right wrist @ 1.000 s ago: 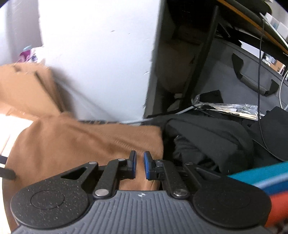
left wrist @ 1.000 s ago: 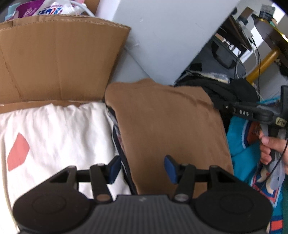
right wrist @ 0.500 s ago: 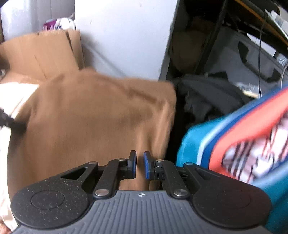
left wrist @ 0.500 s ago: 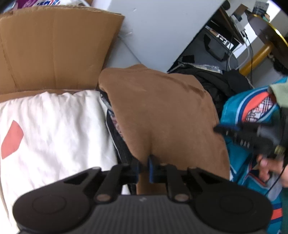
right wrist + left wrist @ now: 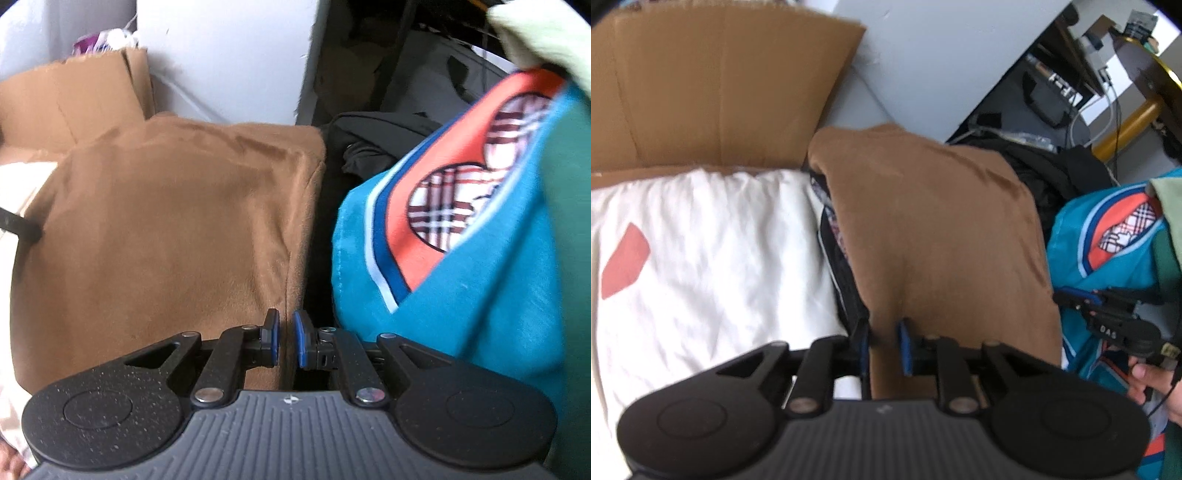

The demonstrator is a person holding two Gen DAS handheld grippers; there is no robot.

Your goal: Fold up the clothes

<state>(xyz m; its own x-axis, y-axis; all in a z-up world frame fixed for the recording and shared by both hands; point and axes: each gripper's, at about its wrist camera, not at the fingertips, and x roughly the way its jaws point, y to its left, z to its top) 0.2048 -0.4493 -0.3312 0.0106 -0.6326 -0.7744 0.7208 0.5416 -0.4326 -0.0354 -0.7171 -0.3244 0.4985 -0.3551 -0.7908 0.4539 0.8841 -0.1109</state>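
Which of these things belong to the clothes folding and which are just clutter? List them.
Part of the job:
brown garment
white garment with a red patch
teal jersey
left gripper, jaws opening, brown cloth between them
right gripper

Lying about:
cardboard sheet
black bag
cables

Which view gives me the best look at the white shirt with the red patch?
The left wrist view: the white shirt lies spread across its left half, red patch included, beside the folded brown garment. The right wrist view shows only a pale sliver of it at the left edge, behind the brown garment, with no patch visible.
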